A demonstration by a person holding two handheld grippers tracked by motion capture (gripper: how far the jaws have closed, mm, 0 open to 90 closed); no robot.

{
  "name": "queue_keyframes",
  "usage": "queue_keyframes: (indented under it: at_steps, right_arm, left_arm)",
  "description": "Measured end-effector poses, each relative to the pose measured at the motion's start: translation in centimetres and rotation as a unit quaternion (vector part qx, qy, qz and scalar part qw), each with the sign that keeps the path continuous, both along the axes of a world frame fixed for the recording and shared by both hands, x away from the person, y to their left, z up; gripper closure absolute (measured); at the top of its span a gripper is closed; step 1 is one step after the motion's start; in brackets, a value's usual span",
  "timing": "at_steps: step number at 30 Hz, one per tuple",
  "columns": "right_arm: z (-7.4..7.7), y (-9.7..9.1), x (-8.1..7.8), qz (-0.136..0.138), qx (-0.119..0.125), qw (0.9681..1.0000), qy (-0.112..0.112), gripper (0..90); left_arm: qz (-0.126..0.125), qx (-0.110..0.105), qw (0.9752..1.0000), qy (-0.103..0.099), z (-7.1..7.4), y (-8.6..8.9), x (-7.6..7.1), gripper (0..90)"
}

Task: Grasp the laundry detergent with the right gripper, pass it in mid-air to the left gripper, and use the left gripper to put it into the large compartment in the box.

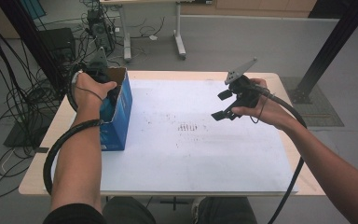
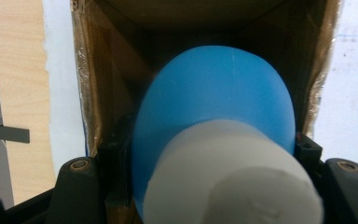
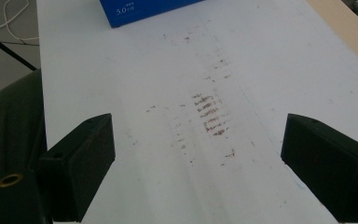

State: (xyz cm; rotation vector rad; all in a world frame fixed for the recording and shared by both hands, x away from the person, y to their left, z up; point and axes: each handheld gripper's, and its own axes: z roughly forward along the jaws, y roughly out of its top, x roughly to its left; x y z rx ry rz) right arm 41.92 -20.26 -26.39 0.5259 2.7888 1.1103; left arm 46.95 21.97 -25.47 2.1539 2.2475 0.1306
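- Nearest the high camera, two forearms are seen coming in from the bottom edge, one on each side of the desk (image 1: 303, 186).
- At the left, the left claw (image 1: 103, 88) is lowered into the open top of a blue carton (image 1: 121, 112), which stands upright near the left edge of a white sheet (image 1: 191, 163) spread over the desk.
- A blue bottle with a white cap (image 2: 228, 182) is clamped between the left claw's jaws, as shown in the left gripper view; its body (image 2: 214, 93) is pointed into the carton's brown cardboard inside (image 2: 107, 70), cap end towards the camera.
- Whether the bottle touches the carton's floor cannot be told.
- In the middle of the sheet, a patch of small brown marks (image 1: 186, 127) is seen, well apart from the carton.
- At the right, the right claw (image 1: 224, 105) is held above the sheet, with its jaws spread wide and nothing between them.
- In the right gripper view, the brown marks (image 3: 209, 116) are framed between those jaws, and a corner of the blue carton (image 3: 144, 11) is seen at the top.
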Motion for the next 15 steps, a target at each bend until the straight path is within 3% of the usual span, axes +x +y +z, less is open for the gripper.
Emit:
queue_keyframes:
  at_steps: [15]
  right_arm:
    - [0.1, -0.3, 0.2, -0.006, -0.002, 1.0, -0.002, 9.8]
  left_arm:
    - [-0.008, 0.002, 0.9999, 0.007, -1.3, 0.1, 0.0, 36.2]
